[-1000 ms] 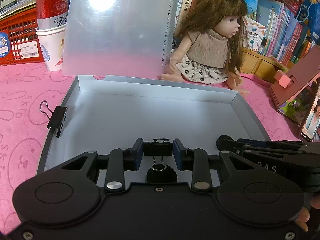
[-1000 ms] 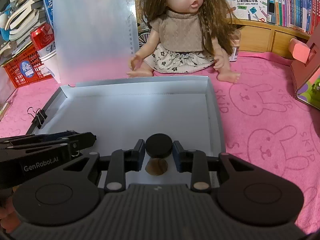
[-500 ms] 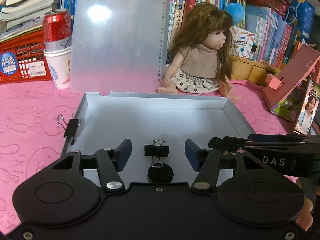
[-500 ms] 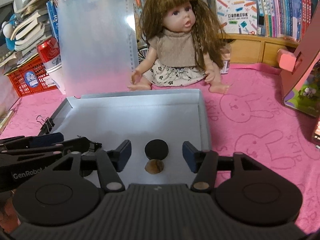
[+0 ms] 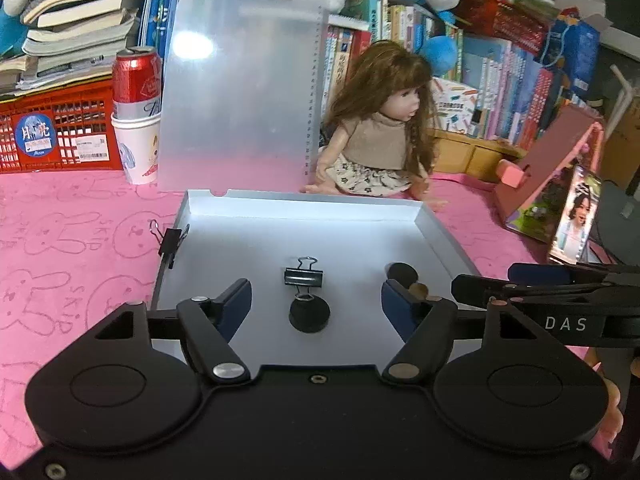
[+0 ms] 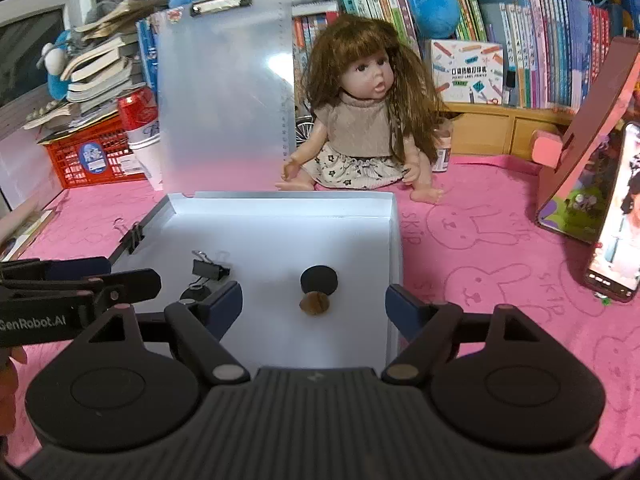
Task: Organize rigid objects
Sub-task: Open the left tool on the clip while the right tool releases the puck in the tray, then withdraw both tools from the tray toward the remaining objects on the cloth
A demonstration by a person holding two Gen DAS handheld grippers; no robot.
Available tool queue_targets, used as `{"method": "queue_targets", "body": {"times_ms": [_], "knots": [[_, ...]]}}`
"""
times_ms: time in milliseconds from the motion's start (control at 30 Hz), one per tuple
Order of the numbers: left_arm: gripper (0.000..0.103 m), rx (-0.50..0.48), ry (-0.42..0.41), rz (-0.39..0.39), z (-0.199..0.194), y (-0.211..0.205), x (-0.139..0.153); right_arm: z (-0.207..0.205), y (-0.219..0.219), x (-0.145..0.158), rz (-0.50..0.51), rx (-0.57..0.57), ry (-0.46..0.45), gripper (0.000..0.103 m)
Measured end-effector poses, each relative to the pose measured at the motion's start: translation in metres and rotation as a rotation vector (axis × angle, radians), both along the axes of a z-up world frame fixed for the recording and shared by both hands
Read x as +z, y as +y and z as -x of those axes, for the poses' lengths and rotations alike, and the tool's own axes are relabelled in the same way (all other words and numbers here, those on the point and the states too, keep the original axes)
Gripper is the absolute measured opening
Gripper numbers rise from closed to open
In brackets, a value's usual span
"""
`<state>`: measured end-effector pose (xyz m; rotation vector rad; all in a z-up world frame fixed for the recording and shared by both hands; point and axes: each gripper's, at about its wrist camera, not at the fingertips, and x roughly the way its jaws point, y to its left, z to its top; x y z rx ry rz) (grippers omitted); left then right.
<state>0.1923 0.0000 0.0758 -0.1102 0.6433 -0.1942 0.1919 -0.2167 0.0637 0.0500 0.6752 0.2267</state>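
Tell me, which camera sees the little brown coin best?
The right wrist view. The coin lies in plain sight in the white tray. In the left wrist view, only its edge peeks out behind a tool finger.

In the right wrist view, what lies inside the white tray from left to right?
Binder clip with a black disc just in front of it → second black disc with a brown coin-like piece in front, all in the tray.

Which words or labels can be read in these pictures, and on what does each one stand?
"DAS": on the right gripper.
"GenRobot.AI": on the left gripper.
"SKIP": on the pink cloth.
"POCKET LABEL PRINTER": on the printer box.
Book spines, crate labels and red can: too small or blurred.
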Motion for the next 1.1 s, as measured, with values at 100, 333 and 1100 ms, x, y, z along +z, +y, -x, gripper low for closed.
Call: {"method": "queue_targets", "body": {"times_ms": [100, 333, 1100], "knots": [[0.072, -0.011, -0.009, 0.005, 0.015, 0.001, 0.003, 0.014, -0.001, 0.004, 0.003, 0.01, -0.019, 0.088], [0.073, -0.034, -0.06, -0.006, 0.058, 0.005, 0.008, 0.045, -0.002, 0.01, 0.006, 0.033, -0.053, 0.089], [0.077, -0.067, -0.144, -0.035, 0.172, 0.005, -0.027, 0.134, 0.01, -0.019, 0.059, 0.118, -0.129, 0.097]]}}
